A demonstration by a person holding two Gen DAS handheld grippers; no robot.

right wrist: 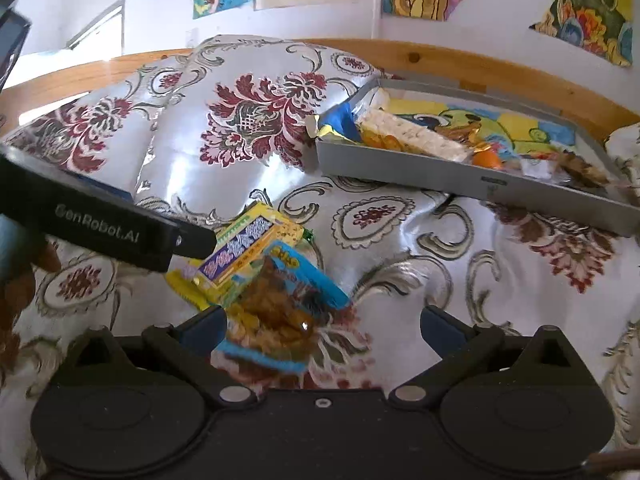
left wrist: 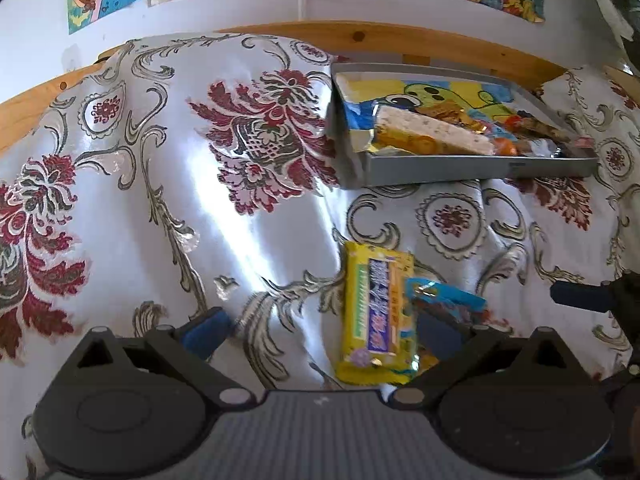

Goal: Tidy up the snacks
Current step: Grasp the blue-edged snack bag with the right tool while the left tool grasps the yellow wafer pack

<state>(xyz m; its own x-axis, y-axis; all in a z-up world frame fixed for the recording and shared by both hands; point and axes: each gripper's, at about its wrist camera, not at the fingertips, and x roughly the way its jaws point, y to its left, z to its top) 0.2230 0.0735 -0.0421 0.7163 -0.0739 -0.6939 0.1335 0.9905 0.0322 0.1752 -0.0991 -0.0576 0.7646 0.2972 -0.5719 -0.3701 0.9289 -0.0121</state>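
My left gripper (left wrist: 324, 328) hangs wide open, holding nothing, over the yellow snack bar (left wrist: 376, 316) on the floral cloth (left wrist: 160, 200). Its long axis runs near to far. A blue packet (right wrist: 280, 312) lies touching its right side, between my right gripper (right wrist: 324, 324)'s spread, empty fingers. The grey tray (left wrist: 480, 168) sits far right.

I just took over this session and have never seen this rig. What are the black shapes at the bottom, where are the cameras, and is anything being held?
Each picture comes from a camera on a handheld gripper, looking along its two fingers. The left gripper and right gripper are both open, holding nothing. Two snacks lie loose on the flowered tablecloth: a yellow bar and, partly over it, a blue packet. Other snacks already sit in the grey tray behind them.
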